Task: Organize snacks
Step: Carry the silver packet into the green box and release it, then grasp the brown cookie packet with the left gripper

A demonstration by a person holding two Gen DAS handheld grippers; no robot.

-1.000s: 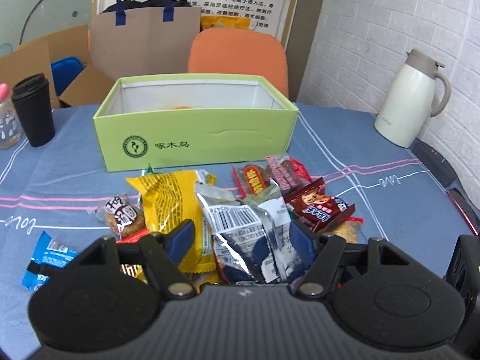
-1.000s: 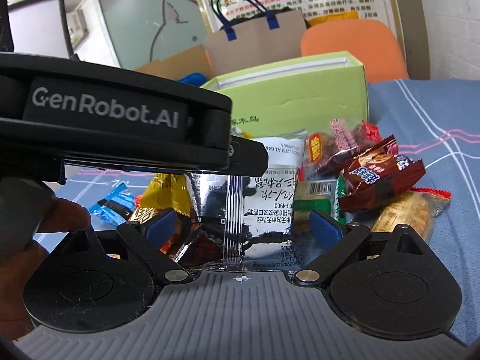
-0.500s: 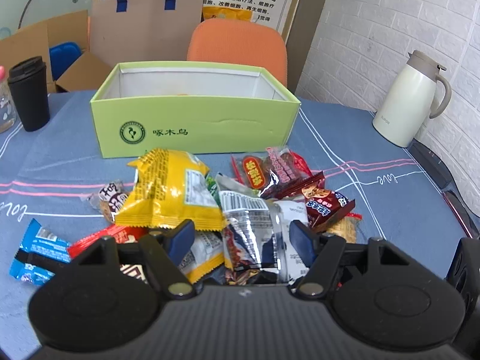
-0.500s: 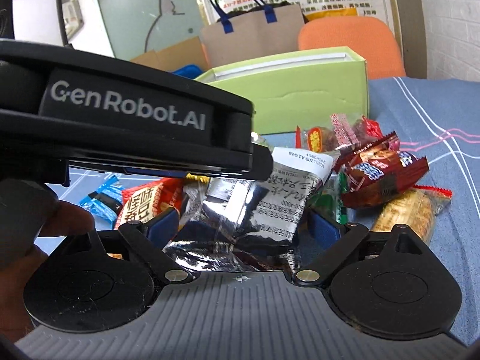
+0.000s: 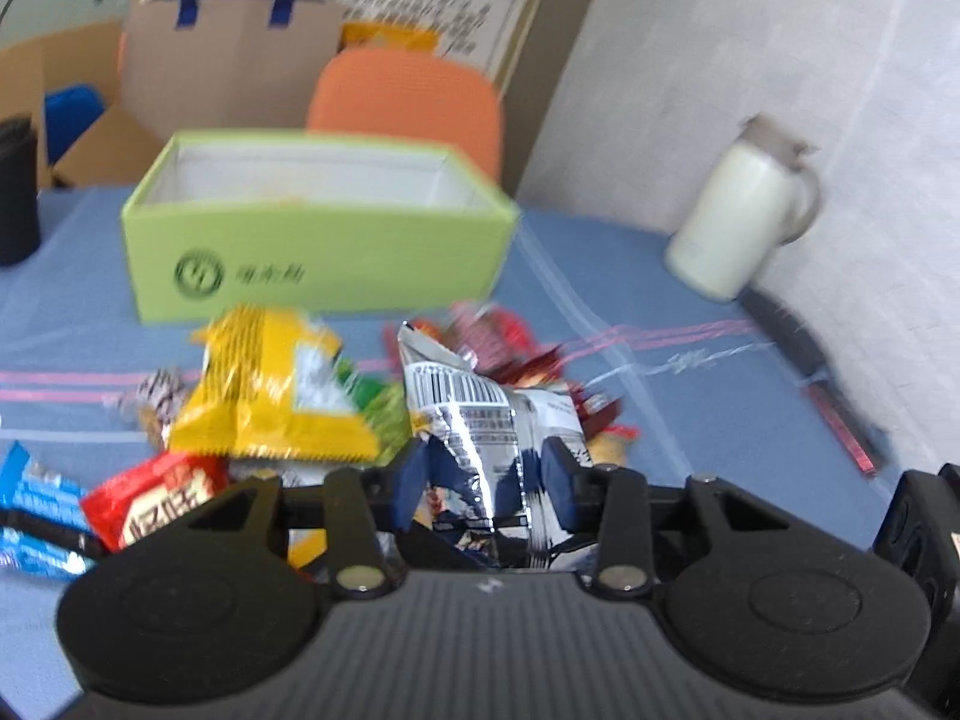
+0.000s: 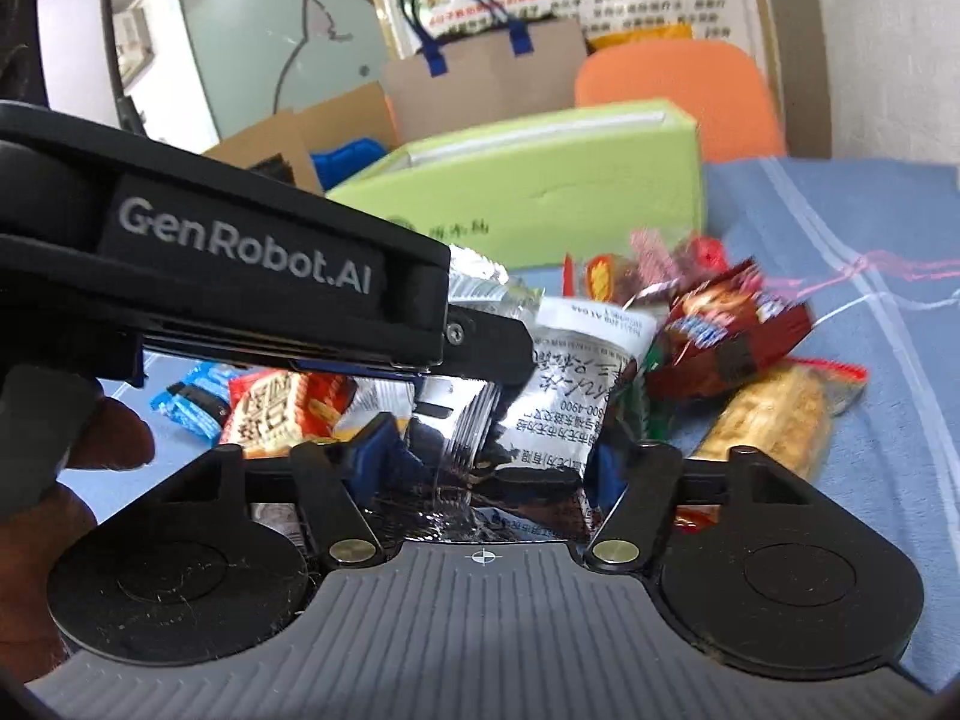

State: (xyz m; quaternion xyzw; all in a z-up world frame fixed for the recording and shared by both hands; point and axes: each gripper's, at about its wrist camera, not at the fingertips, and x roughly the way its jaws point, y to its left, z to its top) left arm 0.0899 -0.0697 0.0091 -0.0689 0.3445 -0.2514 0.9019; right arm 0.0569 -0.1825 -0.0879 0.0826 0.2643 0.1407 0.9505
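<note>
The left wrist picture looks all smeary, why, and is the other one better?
Left wrist view: motion blur smears the lime-green cardboard box and the cream thermos jug; fisheye bends the edges. Right wrist view: sharper up close, glare on the shiny silver foil snack bag, background soft.

1. My desk (image 5: pixel 690 324) wears a blue cloth with pink and white lines.
2. A green box (image 5: pixel 312 246) stands on it at the back.
3. Snack packets (image 5: pixel 270 384) lie heaped before the box.
4. A cream jug (image 5: pixel 738 222) stands right, a black cup (image 5: pixel 15 192) left.
</note>
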